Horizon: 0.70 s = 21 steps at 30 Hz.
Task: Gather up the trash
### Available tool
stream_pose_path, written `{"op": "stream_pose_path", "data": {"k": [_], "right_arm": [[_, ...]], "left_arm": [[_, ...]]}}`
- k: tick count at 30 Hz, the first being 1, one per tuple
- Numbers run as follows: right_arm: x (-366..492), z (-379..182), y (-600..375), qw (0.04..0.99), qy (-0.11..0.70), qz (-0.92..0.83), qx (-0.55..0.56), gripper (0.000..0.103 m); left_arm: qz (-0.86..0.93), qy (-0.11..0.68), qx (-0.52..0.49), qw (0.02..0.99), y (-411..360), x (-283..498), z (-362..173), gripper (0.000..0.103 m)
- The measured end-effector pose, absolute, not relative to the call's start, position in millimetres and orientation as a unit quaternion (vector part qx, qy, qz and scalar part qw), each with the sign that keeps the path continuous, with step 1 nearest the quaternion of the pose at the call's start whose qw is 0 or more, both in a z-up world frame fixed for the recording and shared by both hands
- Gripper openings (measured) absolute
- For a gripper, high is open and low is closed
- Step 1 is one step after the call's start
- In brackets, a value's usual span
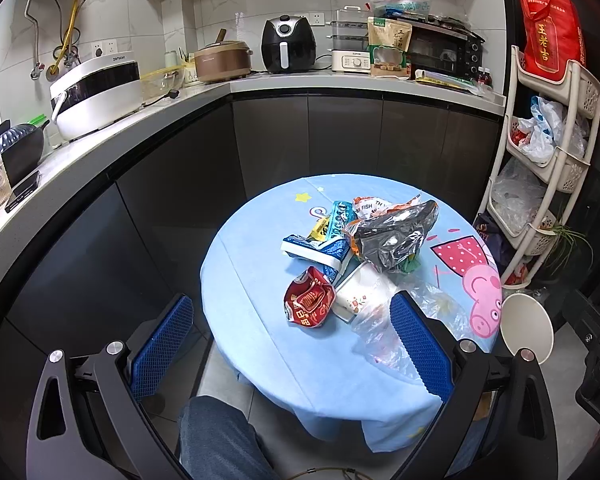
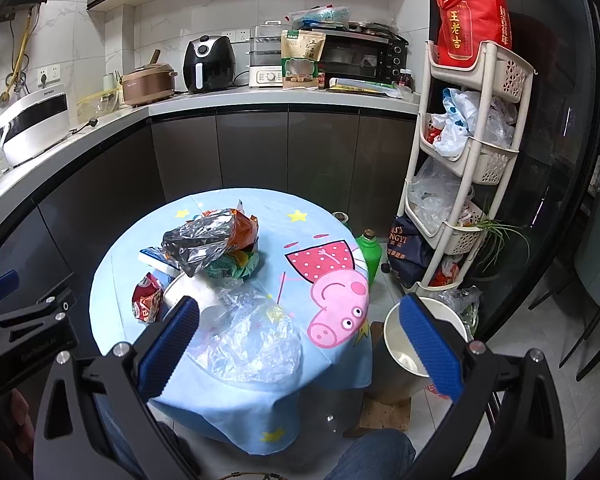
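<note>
Crumpled wrappers and a clear plastic bag sat heaped mid-way on the round blue cartoon-cloth table. Left gripper and right gripper hovered short of it, fingers spread, empty, likely lining up a grab. White open bin stood right of the table.

We look down and forward along each hand-held gripper from above the near edge of the round worktop. Both views share it, the trash pile beyond the fingers, and the shelf rack at right.
</note>
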State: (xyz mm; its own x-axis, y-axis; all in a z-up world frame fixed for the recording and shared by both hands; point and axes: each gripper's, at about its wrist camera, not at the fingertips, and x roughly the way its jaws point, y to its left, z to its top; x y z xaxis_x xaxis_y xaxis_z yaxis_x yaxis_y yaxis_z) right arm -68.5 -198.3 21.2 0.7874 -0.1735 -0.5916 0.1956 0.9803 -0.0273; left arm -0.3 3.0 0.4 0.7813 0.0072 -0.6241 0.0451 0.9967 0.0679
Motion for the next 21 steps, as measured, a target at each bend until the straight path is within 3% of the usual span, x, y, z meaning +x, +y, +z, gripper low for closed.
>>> {"op": "stream_pose_path", "data": {"k": [21], "right_arm": [[-68.3,21.5,-197.8,0.945,0.31,-0.099,0.019,0.1]], "left_arm": [[-0.01,0.33,0.039,0.943,3.2,0.4,0.9,0.095]]}}
